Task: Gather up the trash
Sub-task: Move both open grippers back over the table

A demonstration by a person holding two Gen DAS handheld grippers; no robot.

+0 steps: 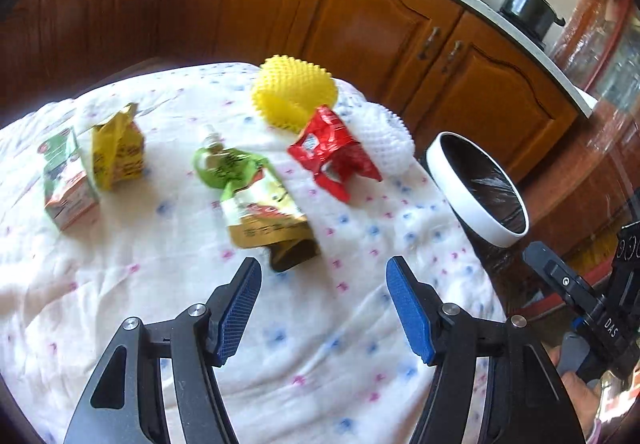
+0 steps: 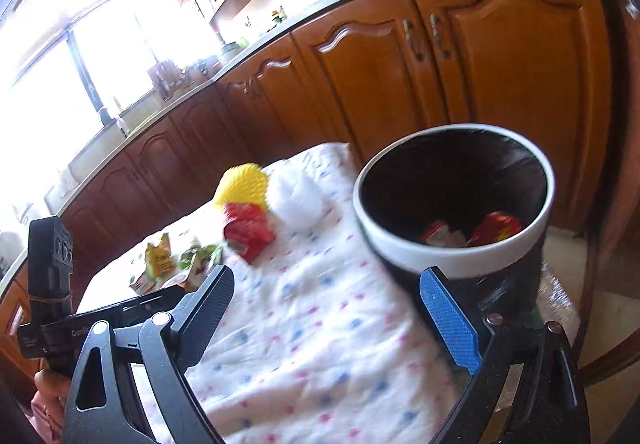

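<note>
Both grippers we hold tilted downward with jaws apart and empty, our left gripper [image 1: 324,308] just short of the green pouch [image 1: 256,200] on the cloth, our right gripper [image 2: 326,314] beside the bin [image 2: 456,200], which stands right of that pouch.

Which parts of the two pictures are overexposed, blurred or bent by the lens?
Right wrist view: the window is blown out to white, the red wrapper and yellow foam net are smeared by motion, and the counter edge curves. Left wrist view: light is even, the green pouch is slightly blurred, and the corners go dark.
</note>
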